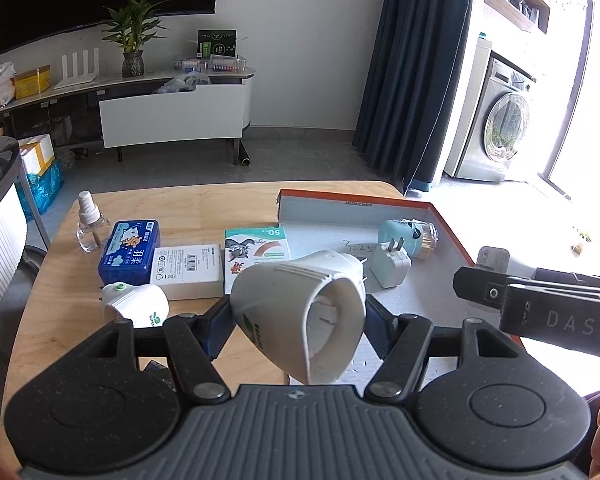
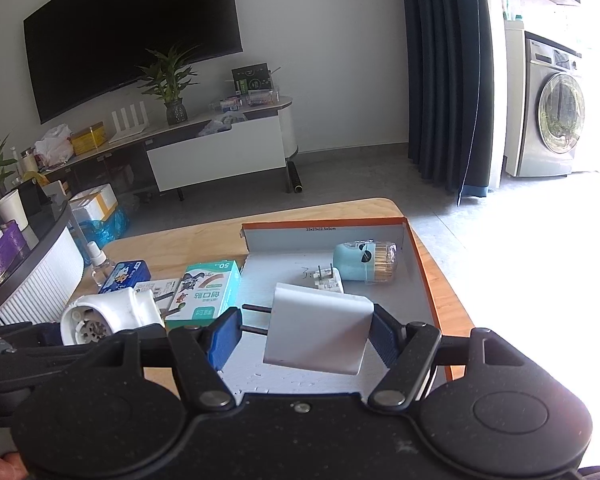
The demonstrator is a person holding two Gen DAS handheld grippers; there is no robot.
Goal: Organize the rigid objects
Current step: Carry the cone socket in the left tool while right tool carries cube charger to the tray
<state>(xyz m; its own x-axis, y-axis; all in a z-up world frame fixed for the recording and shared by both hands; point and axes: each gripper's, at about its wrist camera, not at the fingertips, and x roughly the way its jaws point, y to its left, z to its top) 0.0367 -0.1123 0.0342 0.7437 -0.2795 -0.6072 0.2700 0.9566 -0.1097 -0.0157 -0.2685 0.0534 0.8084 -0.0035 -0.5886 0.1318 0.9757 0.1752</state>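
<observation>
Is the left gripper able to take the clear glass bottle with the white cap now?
Probably not: the left gripper is shut on a white plastic plug-in heater; the bottle stands unobstructed.

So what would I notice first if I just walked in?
Probably the white plug-in heater gripped in the left tongs, and the flat white charger gripped in the right tongs over the orange-edged box. Inside that box lies a blue toothpick jar.

Occluded and indistinct regions
White heater [image 1: 300,320] hides part of the plaster box [image 1: 258,256]; right tongs [image 1: 476,288] cut by frame edge; tray's [image 1: 340,206] handwriting illegible.
</observation>
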